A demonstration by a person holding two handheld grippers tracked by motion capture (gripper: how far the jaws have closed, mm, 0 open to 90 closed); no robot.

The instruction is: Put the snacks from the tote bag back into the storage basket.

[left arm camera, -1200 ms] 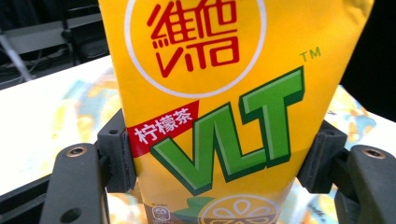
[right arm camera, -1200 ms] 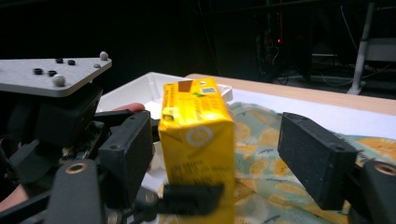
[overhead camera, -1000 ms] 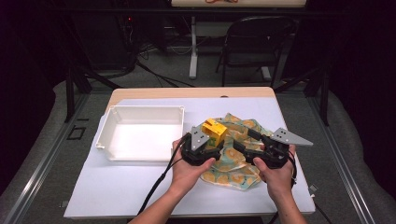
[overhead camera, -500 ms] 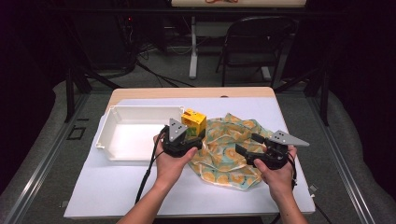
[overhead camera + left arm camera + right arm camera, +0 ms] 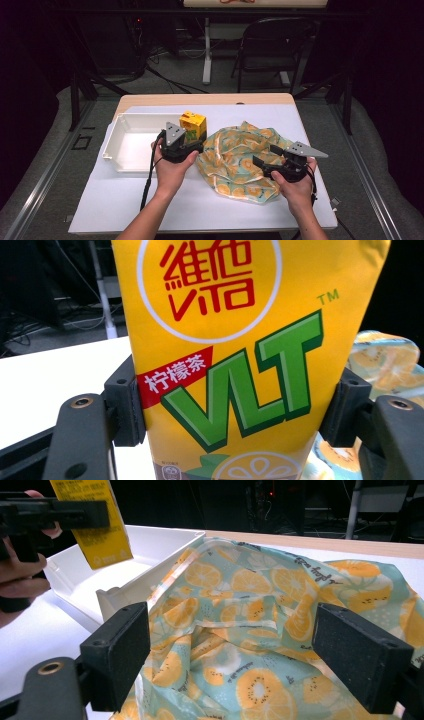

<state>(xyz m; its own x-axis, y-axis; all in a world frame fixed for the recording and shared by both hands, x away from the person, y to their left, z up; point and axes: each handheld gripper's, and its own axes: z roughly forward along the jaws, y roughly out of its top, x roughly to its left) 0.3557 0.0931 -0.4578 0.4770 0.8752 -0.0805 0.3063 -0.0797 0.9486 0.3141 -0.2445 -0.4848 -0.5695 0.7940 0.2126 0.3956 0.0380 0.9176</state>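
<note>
A yellow lemon-tea carton (image 5: 192, 124) (image 5: 235, 355) stands upright in my left gripper (image 5: 191, 137) (image 5: 237, 405), whose pads (image 5: 129, 405) press on both its sides. The carton hangs over the right end of the white tray (image 5: 130, 145). My right gripper (image 5: 266, 156) (image 5: 255, 665) hovers low over the right part of a crumpled teal cloth with orange-slice print (image 5: 235, 155) (image 5: 260, 595). Its jaws have just been opening and stand wide apart, with nothing pinched between them. The right gripper view also has the carton (image 5: 97, 520) at upper left above the tray (image 5: 150, 545).
A white mat (image 5: 125, 200) covers the wooden table (image 5: 200, 99), with bare mat in front of the tray and the cloth. A dark chair (image 5: 272, 45) and a table leg (image 5: 206, 55) stand beyond the far edge. Cables trail from both grippers toward the near edge.
My left gripper carried the carton leftward, from above the cloth to the tray's right end. The right gripper sank a little toward the cloth.
</note>
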